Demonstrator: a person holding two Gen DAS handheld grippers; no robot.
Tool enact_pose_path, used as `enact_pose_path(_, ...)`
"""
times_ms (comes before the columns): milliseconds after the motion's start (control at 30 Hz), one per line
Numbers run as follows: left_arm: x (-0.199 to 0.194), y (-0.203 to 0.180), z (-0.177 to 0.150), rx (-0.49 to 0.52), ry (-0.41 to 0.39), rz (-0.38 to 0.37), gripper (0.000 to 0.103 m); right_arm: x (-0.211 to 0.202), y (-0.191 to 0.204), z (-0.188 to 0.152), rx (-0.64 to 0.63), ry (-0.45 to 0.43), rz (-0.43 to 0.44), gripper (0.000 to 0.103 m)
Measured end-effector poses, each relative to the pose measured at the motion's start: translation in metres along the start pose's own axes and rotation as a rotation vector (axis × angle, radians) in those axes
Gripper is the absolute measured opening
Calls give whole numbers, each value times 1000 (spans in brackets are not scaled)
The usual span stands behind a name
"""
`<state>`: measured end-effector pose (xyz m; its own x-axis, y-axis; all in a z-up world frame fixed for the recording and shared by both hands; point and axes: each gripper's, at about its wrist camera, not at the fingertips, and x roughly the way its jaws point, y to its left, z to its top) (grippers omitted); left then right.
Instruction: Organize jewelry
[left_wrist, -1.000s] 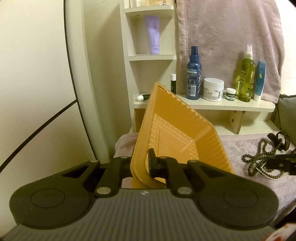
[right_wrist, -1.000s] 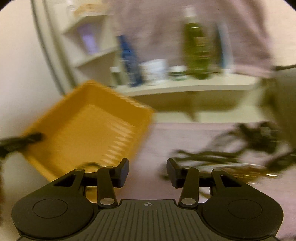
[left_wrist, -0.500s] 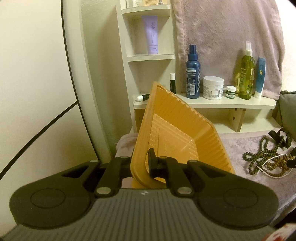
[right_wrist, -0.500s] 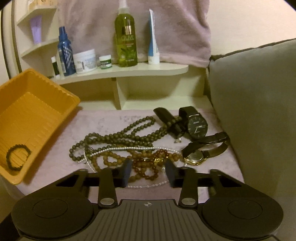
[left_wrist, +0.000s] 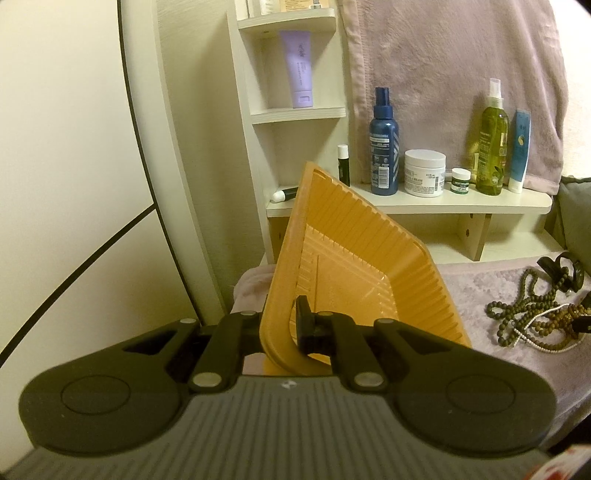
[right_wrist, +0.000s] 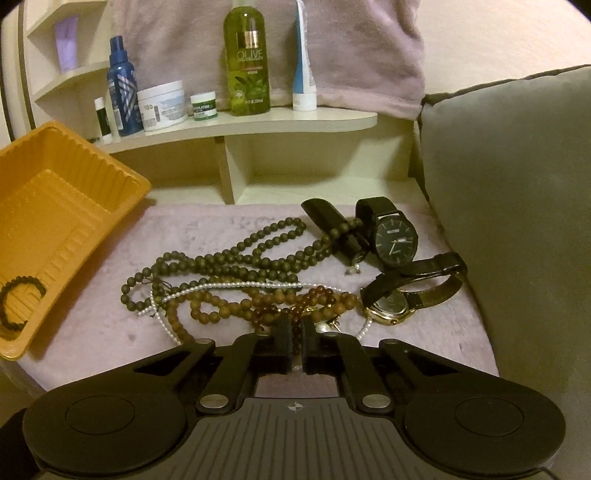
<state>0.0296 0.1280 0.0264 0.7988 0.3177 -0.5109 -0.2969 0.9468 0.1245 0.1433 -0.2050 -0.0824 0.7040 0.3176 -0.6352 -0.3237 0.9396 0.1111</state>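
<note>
Right claw (right_wrist: 294, 334) closed on beads (right_wrist: 295, 308), two watches (right_wrist: 395, 236)

We record on the shelf (right_wrist: 258, 122), left end to right: lip balm (right_wrist: 100, 120), blue spray bottle (right_wrist: 122, 92), white jar (right_wrist: 162, 106), small green-labelled jar (right_wrist: 204, 106), olive bottle (right_wrist: 248, 59), white-and-blue tube (right_wrist: 303, 66). Towel (right_wrist: 362, 48) behind; grey cushion (right_wrist: 517, 206) right.

One orange tray (right_wrist: 70, 206) holds a single dark bead bracelet (right_wrist: 18, 302). On the mauve cloth (right_wrist: 110, 332) lie two wristwatches, one black-faced (right_wrist: 395, 236) and one gold-cased (right_wrist: 388, 306), amid a tangle of bead strands whose number cannot be told. The shelf (right_wrist: 295, 122) carries two bottles, two jars and one upright tube.
</note>
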Motion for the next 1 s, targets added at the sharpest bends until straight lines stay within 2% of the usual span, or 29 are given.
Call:
enact_pose_path(400,1,0,0,3,-1,-1,8,-46,-1,30,-9,-142,9,4)
enact_pose_path(600,1,1,0,-2,-1,-5,8,-61,12,52,-42,-195,53,4)
enact_pose_path(767,2,2,0,-7,-4,-11,8,-68,35,67,-58,-209,158,4)
enact_pose_path(1000,2,4,-1,-15,-6,-17,8,-59,91,82,-51,-181,379,4)
